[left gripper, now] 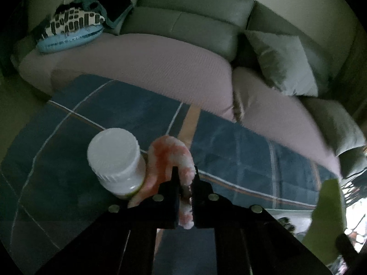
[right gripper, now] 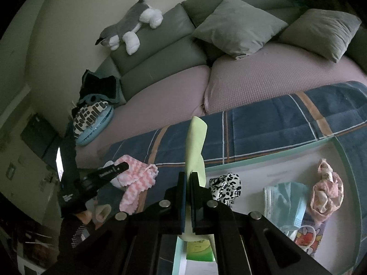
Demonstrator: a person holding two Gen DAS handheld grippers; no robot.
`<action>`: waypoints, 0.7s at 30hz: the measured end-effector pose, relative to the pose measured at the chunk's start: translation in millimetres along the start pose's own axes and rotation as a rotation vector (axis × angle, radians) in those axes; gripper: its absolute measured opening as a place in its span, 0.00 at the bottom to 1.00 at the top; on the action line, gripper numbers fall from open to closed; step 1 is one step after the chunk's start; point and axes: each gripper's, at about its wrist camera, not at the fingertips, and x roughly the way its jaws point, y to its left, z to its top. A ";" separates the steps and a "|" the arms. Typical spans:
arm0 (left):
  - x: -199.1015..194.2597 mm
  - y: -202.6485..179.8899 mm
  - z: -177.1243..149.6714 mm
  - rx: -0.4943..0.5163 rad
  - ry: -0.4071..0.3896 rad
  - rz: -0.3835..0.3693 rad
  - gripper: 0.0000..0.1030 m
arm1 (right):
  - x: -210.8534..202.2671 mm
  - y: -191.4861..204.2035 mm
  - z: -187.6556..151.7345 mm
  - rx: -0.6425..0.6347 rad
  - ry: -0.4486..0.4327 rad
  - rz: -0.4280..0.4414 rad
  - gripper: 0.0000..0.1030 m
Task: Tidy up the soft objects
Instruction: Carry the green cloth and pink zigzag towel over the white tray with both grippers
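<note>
The left gripper (left gripper: 185,183) is pinched tight on a pink-and-white fluffy cloth (left gripper: 170,155) just beside a white bottle (left gripper: 115,160), over the blue plaid blanket (left gripper: 252,160). The cloth looks light, limp and compressible — a grip on a bunched fold should hold better than an edge. The right gripper (right gripper: 188,178) clamps a pale green cloth (right gripper: 195,142) above that blanket's near edge — thin and floppy.

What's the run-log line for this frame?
left claw: shut on pink cloth | right claw: shut on green cloth
</note>
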 end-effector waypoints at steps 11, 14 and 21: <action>-18.2 6.4 5.4 -0.069 -0.029 -0.132 0.06 | -1.1 -1.0 0.0 0.005 -0.004 0.002 0.03; -27.1 3.4 7.9 -0.066 -0.048 -0.171 0.06 | -1.4 -1.1 0.2 0.004 -0.005 0.003 0.03; -54.4 -12.6 14.2 -0.017 -0.113 -0.241 0.06 | -3.6 -2.0 2.4 0.004 -0.013 0.005 0.03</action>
